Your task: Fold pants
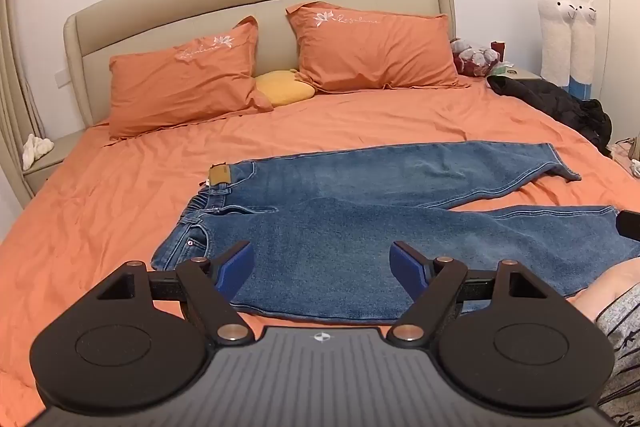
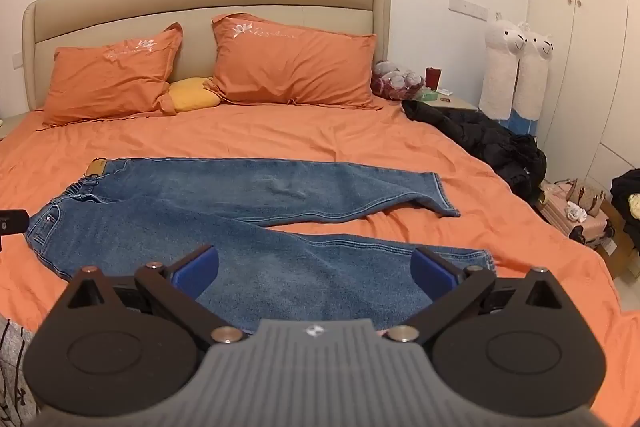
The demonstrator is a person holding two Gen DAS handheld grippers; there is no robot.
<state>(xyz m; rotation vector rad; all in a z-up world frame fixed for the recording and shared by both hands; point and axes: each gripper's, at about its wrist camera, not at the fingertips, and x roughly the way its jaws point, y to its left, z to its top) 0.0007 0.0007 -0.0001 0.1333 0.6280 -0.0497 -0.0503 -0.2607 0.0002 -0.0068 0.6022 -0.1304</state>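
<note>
1. Jeans (image 1: 360,223) lie spread flat on an orange bed (image 1: 100,211), waistband to the left, legs splayed apart to the right.
2. Left gripper (image 1: 322,267) hovers above the seat area, fingers wide, holding nothing.
3. Right gripper (image 2: 316,273) hovers above the nearer leg, fingers wide and empty.

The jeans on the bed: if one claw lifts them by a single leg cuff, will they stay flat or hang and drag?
The jeans will probably hang limp: they already lie with soft wrinkles and a curled far cuff. The denim looks thick, so they are likely rather heavy for cloth. They may drag on the orange sheet and pull wrinkles into it rather than slide freely.
</note>
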